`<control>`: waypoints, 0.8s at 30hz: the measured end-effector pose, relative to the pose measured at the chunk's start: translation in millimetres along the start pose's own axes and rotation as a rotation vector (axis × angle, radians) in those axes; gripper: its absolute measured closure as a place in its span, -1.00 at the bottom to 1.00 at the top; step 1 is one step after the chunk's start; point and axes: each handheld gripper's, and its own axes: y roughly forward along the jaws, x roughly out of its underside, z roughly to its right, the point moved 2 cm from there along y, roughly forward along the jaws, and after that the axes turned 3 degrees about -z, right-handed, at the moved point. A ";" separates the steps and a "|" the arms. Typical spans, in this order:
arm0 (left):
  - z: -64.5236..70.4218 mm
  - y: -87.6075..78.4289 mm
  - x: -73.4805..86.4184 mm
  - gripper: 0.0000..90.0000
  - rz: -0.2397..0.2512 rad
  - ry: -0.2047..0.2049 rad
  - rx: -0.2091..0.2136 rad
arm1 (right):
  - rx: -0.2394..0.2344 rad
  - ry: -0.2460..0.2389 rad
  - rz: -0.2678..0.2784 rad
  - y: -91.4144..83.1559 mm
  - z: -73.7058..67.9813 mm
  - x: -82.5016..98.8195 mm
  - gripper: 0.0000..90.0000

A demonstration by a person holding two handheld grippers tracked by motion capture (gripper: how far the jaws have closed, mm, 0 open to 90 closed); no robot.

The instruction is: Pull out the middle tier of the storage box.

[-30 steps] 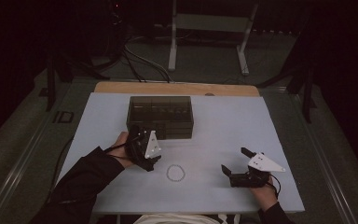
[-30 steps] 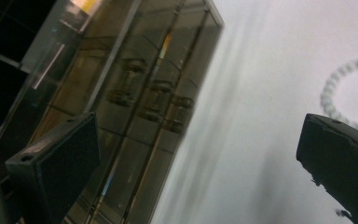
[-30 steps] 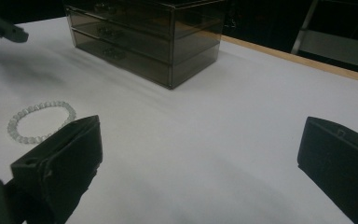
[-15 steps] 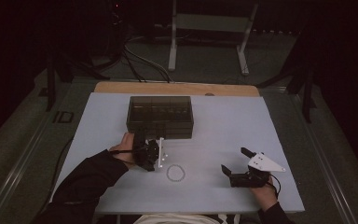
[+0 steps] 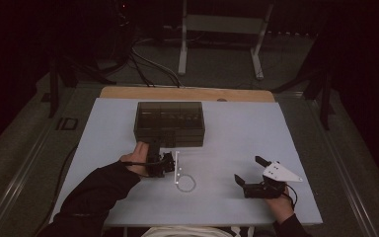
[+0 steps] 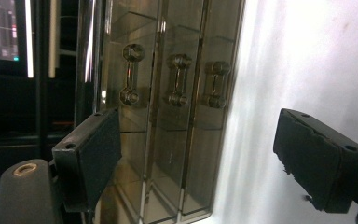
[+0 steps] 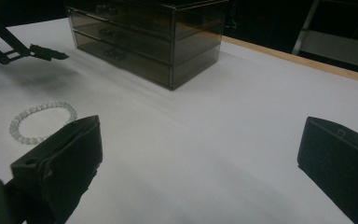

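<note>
A smoky see-through drawer box [image 5: 169, 123] with three stacked drawers stands at the table's back middle. My left gripper [image 5: 157, 148] is rolled onto its side just in front of it, jaws open and empty. In the left gripper view the drawer box [image 6: 168, 116] appears turned sideways, its three handles [image 6: 179, 80] in a row ahead of the open left gripper [image 6: 200, 154]. A clear bead bracelet [image 5: 185, 183] lies flat on the table between the hands. My right gripper [image 5: 250, 170] rests open at the front right, nothing between its pads [image 7: 60, 163]. The bracelet [image 7: 42, 122] lies to its left.
The white table [image 5: 237, 133] has a wooden strip [image 5: 187, 94] along its far edge. Beyond it are cables and a metal stand [image 5: 219, 29] on a dark floor. A lit screen [image 6: 0, 28] shows behind the box in the left gripper view.
My left gripper has rolled onto its side, its grey plate turning edge-on, and has edged slightly right in front of the drawers. The right gripper and the bracelet have not moved.
</note>
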 end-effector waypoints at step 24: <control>18.6 22.1 -8.3 0.37 -0.081 0.184 -0.215 | -0.001 -0.004 -0.001 -0.5 -0.2 -0.3 -1.00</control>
